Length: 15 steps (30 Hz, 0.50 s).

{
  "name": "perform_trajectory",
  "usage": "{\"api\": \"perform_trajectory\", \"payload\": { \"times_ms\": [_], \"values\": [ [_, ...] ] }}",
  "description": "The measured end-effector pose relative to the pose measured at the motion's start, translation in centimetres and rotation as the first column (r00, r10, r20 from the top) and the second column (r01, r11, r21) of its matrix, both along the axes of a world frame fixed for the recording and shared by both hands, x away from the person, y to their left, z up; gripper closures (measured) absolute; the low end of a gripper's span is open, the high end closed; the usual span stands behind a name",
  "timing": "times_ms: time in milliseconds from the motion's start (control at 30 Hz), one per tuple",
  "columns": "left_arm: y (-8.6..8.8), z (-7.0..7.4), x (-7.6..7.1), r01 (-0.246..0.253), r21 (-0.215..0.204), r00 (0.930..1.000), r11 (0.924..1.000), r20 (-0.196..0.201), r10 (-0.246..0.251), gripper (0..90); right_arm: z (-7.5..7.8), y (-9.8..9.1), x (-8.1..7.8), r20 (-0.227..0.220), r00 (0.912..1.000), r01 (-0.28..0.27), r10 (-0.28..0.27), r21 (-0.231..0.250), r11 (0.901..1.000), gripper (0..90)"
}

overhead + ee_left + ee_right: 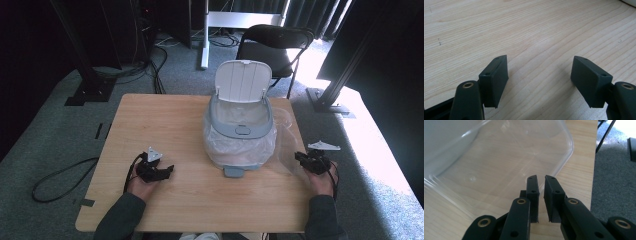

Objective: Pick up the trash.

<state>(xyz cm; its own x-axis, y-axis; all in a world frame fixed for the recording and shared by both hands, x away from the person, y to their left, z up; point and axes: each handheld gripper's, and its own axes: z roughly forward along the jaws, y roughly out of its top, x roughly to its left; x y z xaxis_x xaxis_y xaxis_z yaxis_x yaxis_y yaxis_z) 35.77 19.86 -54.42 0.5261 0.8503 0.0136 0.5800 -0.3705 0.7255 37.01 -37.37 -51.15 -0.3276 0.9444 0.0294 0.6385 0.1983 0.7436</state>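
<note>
On the table (165, 120) stands an open-lidded bin (240, 120) lined with a clear bag (506, 162). The right gripper's (541, 182) fingers, nearly together, pinch its edge; pulling could tear it. The left gripper (540, 75), fingers spread, lies idle.

a recording studio or lab is suggested: beyond the left gripper (167, 170), a light wooden table (165, 120) is ringed by black curtains (30, 45), black metal frame posts (80, 55), loose black cables (150, 60), grey carpet (55, 130) and a black folding chair (272, 47).
</note>
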Motion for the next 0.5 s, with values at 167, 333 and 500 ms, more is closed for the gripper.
{"api": "perform_trajectory", "payload": {
  "times_ms": [167, 333, 500],
  "values": [
    [0.0, 0.0, 0.0, 0.0, 0.0, 1.0, 1.0, 0.0, 0.0, 30.3, 0.1, 0.1, -0.3, 0.013, 0.9999, -0.001, 0.001, 0.005, 1.0, 81.4],
    [0.0, 0.0, 0.0, 0.0, 0.001, 1.0, 1.0, -0.001, 0.0, 30.3, 0.6, 0.0, -0.3, 0.029, 0.9996, -0.005, 0.005, 0.005, 1.0, 81.4],
    [0.0, 0.0, 0.0, 0.0, 0.0, 1.0, 1.0, -0.001, 0.0, 30.2, 1.0, 0.1, -0.4, 0.043, 0.9991, -0.005, 0.005, 0.007, 1.0, 81.1]
  ]
}}
